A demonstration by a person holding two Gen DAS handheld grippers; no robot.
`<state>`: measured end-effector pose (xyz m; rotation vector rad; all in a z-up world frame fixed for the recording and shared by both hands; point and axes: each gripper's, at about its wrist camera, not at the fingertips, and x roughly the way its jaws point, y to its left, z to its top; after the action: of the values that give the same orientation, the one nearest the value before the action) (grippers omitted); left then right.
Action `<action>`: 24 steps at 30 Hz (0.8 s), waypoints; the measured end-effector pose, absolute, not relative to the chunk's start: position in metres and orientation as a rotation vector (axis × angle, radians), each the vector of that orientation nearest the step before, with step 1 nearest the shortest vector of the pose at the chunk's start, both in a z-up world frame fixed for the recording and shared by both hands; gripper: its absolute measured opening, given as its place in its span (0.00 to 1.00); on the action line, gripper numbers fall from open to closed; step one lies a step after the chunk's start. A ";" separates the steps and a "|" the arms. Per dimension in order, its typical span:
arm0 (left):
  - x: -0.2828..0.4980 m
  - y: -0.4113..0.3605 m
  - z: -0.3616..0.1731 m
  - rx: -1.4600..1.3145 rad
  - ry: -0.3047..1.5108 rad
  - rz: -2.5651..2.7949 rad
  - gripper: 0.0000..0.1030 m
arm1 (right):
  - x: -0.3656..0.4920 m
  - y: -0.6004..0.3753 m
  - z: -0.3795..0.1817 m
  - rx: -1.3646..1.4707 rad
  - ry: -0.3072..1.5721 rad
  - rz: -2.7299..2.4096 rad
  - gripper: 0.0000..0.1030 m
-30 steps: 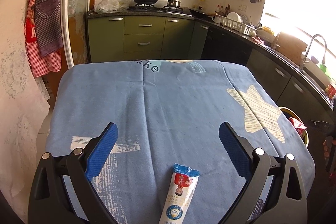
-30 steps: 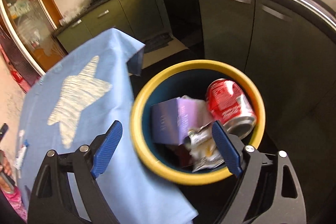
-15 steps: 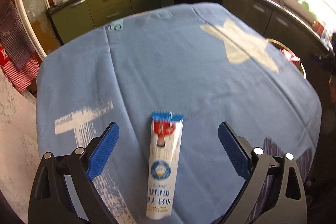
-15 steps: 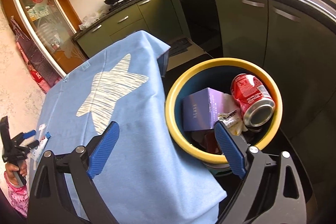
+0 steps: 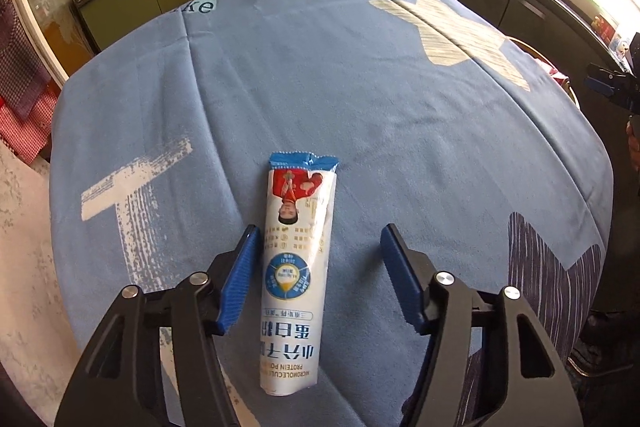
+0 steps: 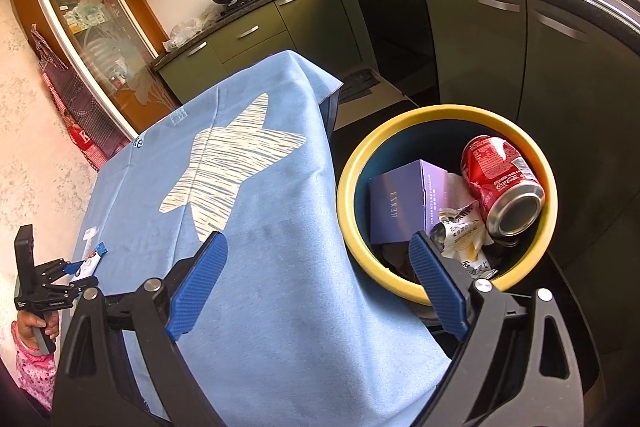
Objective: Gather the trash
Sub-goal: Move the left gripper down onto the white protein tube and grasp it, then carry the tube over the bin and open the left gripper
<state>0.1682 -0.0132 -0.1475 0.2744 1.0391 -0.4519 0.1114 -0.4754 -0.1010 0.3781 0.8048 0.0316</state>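
My left gripper (image 5: 320,259) has just been closing its jaws around the white-and-blue wrapper (image 5: 298,267); the left pad is just beside it, the right pad apart from it, so no grip. The wrapper lies flat near the table's near edge, on the blue tablecloth (image 5: 320,75). My right gripper (image 6: 320,267) hangs with jaws wide apart and bare, over the table's right edge, beside the yellow-rimmed bin (image 6: 352,227) holding a red can (image 6: 496,179), a purple box (image 6: 400,199) and a crumpled wrapper (image 6: 460,231).

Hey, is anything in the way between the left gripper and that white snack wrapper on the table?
Nothing visible. The wrapper lies flat on the blue tablecloth, already between the open fingers of the left gripper, whose jaws have just been closing.
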 end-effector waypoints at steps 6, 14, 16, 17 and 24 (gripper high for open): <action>0.168 -0.013 -0.147 0.276 1.034 -0.439 0.48 | 0.112 -0.475 -0.101 0.377 0.807 0.038 0.85; 0.167 -0.007 -0.145 0.267 1.026 -0.426 0.26 | 0.112 -0.473 -0.101 0.374 0.810 0.043 0.85; 0.165 -0.007 -0.145 0.266 1.025 -0.427 0.24 | 0.112 -0.472 -0.101 0.373 0.810 0.043 0.85; 0.165 -0.008 -0.145 0.262 1.026 -0.430 0.23 | 0.112 -0.472 -0.101 0.373 0.809 0.043 0.85; 0.157 -0.027 -0.128 0.289 0.993 -0.479 0.23 | 0.106 -0.475 -0.096 0.375 0.790 0.039 0.85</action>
<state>0.1570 -0.0267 -0.1278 0.2895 0.9927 -0.4787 0.1065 -0.4750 -0.0962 0.3753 0.7896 0.0385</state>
